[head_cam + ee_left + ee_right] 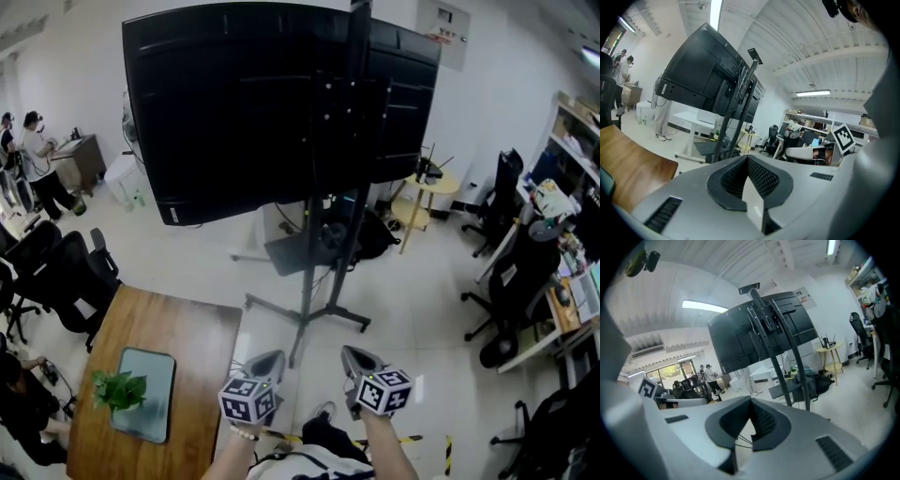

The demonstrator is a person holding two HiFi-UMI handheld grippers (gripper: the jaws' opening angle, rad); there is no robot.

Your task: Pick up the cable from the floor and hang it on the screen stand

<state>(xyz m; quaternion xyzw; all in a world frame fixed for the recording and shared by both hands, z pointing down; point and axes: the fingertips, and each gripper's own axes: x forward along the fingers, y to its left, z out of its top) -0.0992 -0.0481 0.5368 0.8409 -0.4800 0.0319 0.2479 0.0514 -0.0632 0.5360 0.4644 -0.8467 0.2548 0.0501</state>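
The big black screen [281, 103] shows its back and hangs on a dark stand [309, 281] with splayed legs, straight ahead of me on the pale floor. Both grippers are low, in front of the stand's base. My left gripper [270, 358] has its jaws shut with nothing between them [747, 160]. My right gripper [358, 356] is shut too; a few thin dark strands [743, 440] cross the notch behind its tips, and I cannot tell what they are. I can make out no cable on the floor. The screen [698, 79] and the stand [783, 376] fill both gripper views.
A wooden table [192, 366] at lower left carries a potted plant [117, 388] on a grey tray [150, 412]. Black office chairs [66, 272] stand left, and more chairs [516, 272] and desks stand right. A small round side table [427, 187] is behind the stand. Striped tape [412, 439] marks the floor.
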